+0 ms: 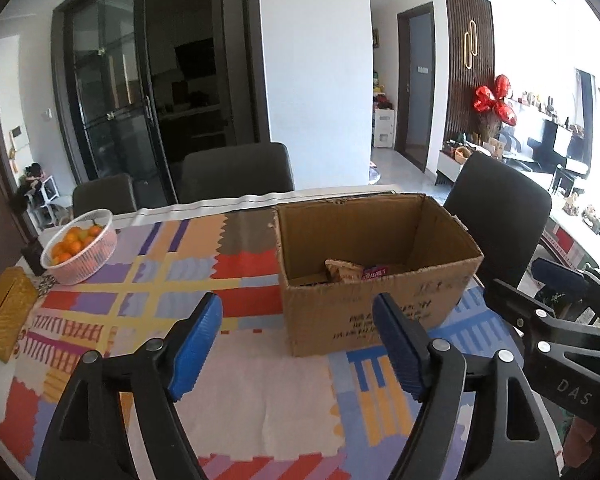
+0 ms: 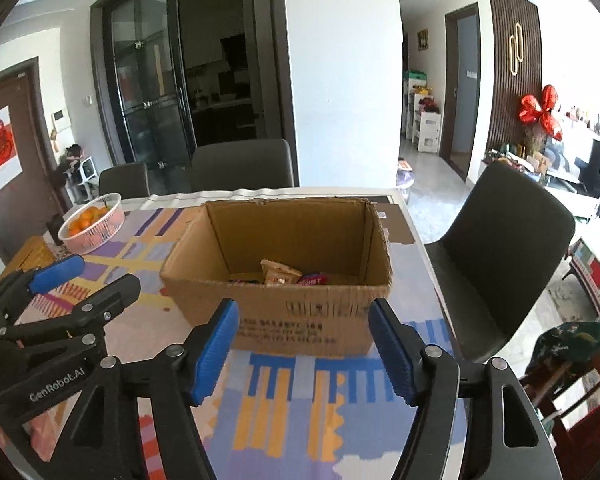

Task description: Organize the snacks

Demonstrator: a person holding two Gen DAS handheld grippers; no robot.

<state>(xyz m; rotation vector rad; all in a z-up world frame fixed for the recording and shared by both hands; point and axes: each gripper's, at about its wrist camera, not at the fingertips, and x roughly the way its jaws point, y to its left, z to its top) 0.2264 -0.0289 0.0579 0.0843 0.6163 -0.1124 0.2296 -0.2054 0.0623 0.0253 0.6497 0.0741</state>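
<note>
An open cardboard box stands on the patterned tablecloth; it also shows in the right wrist view. Inside lie a tan snack packet and a red packet, seen also in the right wrist view as the tan packet and the red one. My left gripper is open and empty, just short of the box's near left corner. My right gripper is open and empty, in front of the box's near wall. Each gripper shows at the edge of the other's view.
A white basket of oranges stands at the table's far left, beside a gold tissue box. Dark chairs stand behind the table, and another chair at its right end. The tablecloth lies before the box.
</note>
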